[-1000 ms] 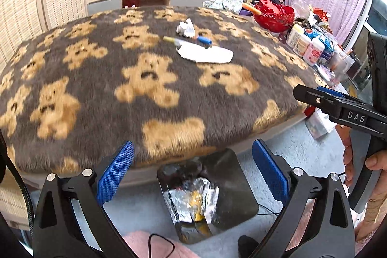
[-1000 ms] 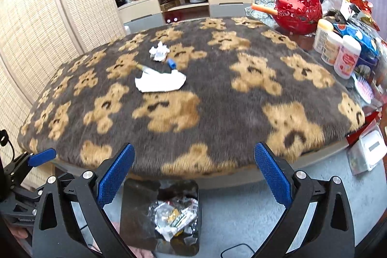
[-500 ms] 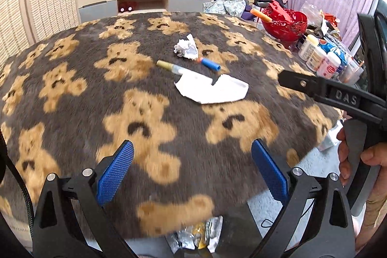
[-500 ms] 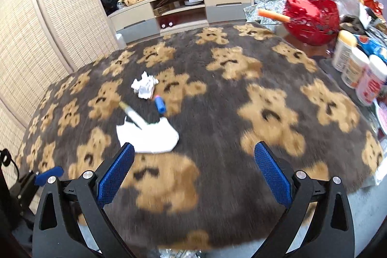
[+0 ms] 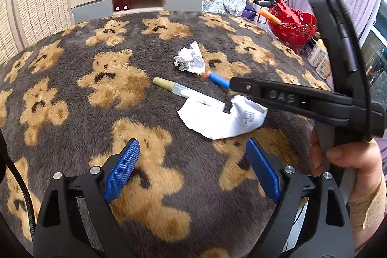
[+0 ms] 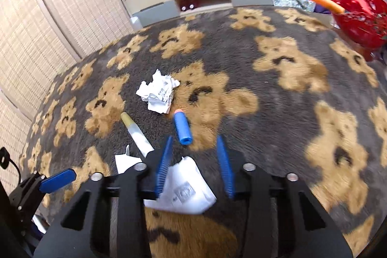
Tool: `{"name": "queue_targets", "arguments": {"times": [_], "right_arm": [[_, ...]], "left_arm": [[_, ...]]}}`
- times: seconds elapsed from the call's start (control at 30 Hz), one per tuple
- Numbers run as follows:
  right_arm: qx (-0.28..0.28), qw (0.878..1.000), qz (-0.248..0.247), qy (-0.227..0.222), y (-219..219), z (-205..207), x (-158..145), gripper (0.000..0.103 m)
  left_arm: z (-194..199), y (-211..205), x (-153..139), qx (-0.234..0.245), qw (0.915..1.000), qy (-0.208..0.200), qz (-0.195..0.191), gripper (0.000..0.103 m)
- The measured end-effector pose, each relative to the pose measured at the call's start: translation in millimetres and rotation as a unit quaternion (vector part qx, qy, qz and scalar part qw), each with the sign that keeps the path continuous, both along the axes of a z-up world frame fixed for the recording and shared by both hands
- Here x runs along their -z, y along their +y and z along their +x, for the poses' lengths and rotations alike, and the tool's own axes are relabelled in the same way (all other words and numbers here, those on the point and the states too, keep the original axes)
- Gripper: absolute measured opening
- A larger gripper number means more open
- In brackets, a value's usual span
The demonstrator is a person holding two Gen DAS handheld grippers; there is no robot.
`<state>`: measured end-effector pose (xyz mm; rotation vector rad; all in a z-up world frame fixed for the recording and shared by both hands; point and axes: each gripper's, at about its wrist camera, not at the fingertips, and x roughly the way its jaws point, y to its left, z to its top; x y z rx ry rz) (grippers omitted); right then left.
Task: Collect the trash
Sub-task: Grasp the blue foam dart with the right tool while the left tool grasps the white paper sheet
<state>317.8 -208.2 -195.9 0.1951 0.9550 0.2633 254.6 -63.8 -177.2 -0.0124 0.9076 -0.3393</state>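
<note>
Left tool (image 5: 192, 169) hung over the near part of the table (image 5: 72, 79), fingers spread wide with nothing between them. The table wore a grey fleece cover printed with tan bears.

Right tool (image 6: 194, 166) sat low over the torn white paper (image 6: 186, 190), fingers partly drawn in but still apart. One corner of the paper lay in the gap between the blue pads (image 6: 163, 165); whether either pad touched it could not be told. From the left wrist camera the right tool (image 5: 235, 84) reached in from the right, held by a hand (image 5: 346, 161), its tip over the paper's far edge.

Trash lay mid-table:
- torn white paper (image 5: 220, 117), flat
- pale tube with a yellowish cap (image 5: 186, 92), one end resting on the paper
- blue foam dart with orange tip (image 5: 217, 79), just beyond the paper
- crumpled paper ball (image 5: 189, 59), just behind the dart

A red basket (image 5: 293, 27) stood at the table's far right edge, well apart from the trash
</note>
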Motion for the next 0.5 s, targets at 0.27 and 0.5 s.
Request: {"name": "queue_targets", "arguments": {"times": [0.27,0.5], "right_arm": [[-0.027,0.999,-0.02,-0.001,18,17,16,0.014],[0.002,1.0,-0.026,-0.007,-13,18,12,0.014]], "left_arm": [[13,-5,8,0.007,1.0,0.004,0.002,0.082],[24,-22,11,0.022,0.9997,0.008,-0.004,0.068]]}}
